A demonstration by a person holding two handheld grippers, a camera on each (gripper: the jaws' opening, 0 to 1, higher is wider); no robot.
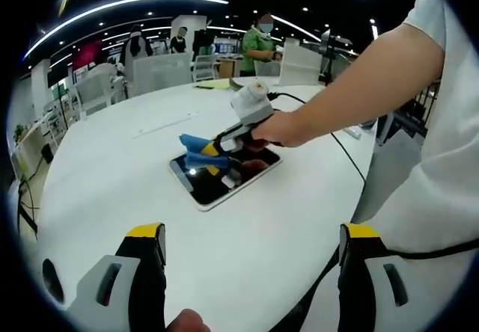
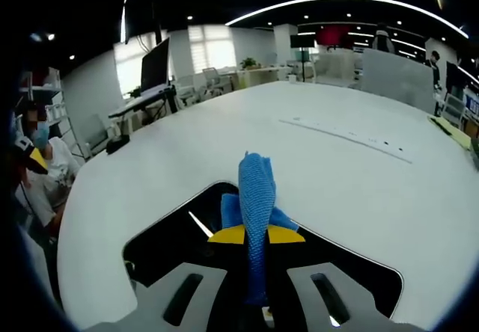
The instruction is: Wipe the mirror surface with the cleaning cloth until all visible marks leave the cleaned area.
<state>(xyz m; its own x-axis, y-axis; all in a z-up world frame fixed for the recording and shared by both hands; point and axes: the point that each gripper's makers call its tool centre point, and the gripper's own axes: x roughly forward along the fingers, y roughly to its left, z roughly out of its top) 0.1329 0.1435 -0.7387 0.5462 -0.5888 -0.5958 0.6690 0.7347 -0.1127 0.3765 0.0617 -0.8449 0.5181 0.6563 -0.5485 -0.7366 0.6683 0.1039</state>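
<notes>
In the left gripper view, the left gripper (image 1: 251, 253) hangs above the white table (image 1: 112, 167) with its two yellow-tipped jaws spread wide apart and nothing between them. Beyond it, near the middle of the table, lies the mirror (image 1: 224, 175), a flat dark rectangle with a pale border, lying at an angle to the view. The right gripper (image 1: 212, 152) comes in from the right, held in a person's hand (image 1: 281, 128), its tips down over the mirror's glass and closed on the blue cloth (image 1: 196, 146), which sticks out past the tips toward the left. A black cable (image 1: 340, 149) runs from that gripper across the table toward its right edge. Further back there are white chairs (image 1: 161, 70) and a person in a green top (image 1: 258, 44) standing behind the table.

In the right gripper view, the right gripper's (image 2: 256, 235) jaws are pinched narrowly on the blue cloth (image 2: 256, 190), which stands up between the yellow tips as a folded strip (a second fold bunches just behind it). Directly beneath lies the mirror (image 2: 172, 235), its dark glass reflecting a bright streak of ceiling light. The white table (image 2: 359, 175) stretches away beyond it. At the left edge sits a person wearing a mask (image 2: 41, 167), and a monitor (image 2: 155, 64) stands on a desk beyond the table.
</notes>
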